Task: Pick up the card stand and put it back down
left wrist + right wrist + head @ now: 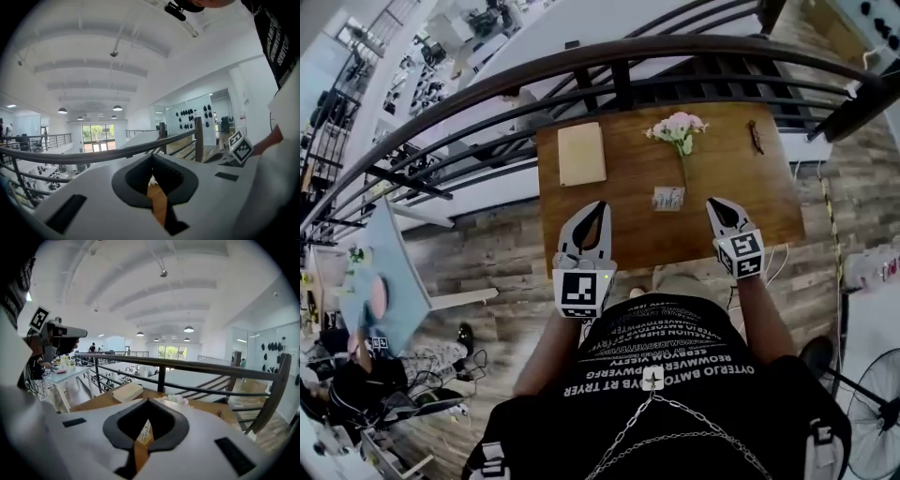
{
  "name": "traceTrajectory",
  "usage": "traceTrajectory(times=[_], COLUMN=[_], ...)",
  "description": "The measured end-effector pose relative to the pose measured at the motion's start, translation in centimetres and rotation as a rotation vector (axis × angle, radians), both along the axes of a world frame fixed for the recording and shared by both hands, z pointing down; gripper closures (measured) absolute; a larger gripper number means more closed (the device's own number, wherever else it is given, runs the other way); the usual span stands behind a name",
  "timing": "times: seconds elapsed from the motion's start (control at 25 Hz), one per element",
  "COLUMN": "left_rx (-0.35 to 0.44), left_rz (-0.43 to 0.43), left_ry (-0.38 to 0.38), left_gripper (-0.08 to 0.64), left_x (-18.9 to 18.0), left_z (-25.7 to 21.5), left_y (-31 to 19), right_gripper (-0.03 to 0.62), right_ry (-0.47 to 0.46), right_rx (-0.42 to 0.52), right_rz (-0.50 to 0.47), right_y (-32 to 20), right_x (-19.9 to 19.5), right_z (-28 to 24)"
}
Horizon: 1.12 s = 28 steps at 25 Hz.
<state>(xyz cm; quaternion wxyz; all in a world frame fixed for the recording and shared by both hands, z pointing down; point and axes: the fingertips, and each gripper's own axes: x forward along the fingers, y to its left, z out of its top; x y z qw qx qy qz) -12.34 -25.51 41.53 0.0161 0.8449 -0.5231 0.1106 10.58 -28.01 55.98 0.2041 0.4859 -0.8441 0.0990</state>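
Left gripper (600, 206) and right gripper (713, 203), nearest and both closed on nothing, flank the small card stand (668, 198) at the near middle of the wooden table (623, 225), which looks light, thin and easily tipped, so a gentle pinch across its side edges seems best.

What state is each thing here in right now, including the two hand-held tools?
left gripper: shut, nothing between its jaws.
right gripper: shut, nothing between its jaws.
card stand: standing on the table, held by neither gripper.
flower sprig: lying flat on the table.
tan block: lying flat on the table, untouched.
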Motion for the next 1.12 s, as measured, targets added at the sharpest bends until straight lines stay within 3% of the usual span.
traceTrajectory(times=[0.32, 0.6, 1.12], left_rx=[0.021, 0.015, -0.035], left_rz=[0.029, 0.048, 0.092], left_ry=[0.019, 0.055, 0.04], left_gripper=[0.532, 0.532, 0.532], left_x=[-0.5, -0.2, 7.3], left_z=[-0.5, -0.6, 0.6], left_y=[2.9, 3.8, -0.4], right_gripper=[0.578, 0.578, 0.578], right_ry=[0.025, 0.058, 0.062], right_rx=[0.128, 0.165, 0.148], right_rz=[0.012, 0.001, -0.018], right_y=[2.8, 3.9, 0.1], right_x=[-1.3, -2.5, 2.7], right_z=[-8.3, -11.4, -11.6])
